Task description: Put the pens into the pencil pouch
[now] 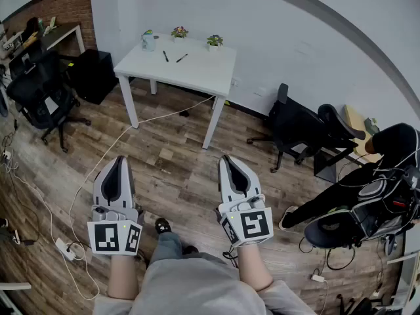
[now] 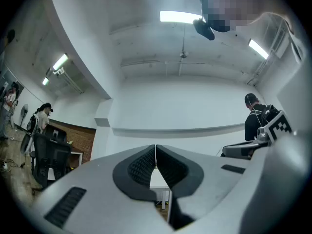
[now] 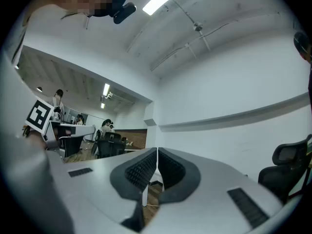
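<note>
Far ahead in the head view stands a white table (image 1: 197, 71) with two dark pens (image 1: 165, 56) (image 1: 182, 58) lying on its top. A pale pouch-like object (image 1: 148, 41) sits at the table's back left corner. My left gripper (image 1: 121, 161) and right gripper (image 1: 227, 159) are held side by side over the wooden floor, well short of the table. Both are shut with nothing between their pads. In the left gripper view the left gripper (image 2: 155, 147) points slightly upward at the wall, and the right gripper (image 3: 157, 152) does the same in its own view.
Two small potted plants (image 1: 179, 31) (image 1: 214, 41) stand at the table's back edge. A white cable (image 1: 105, 156) runs across the floor. Black office chairs (image 1: 41, 97) (image 1: 298, 126) stand left and right. A person in black (image 1: 387, 176) sits at the right. More people are at desks far left.
</note>
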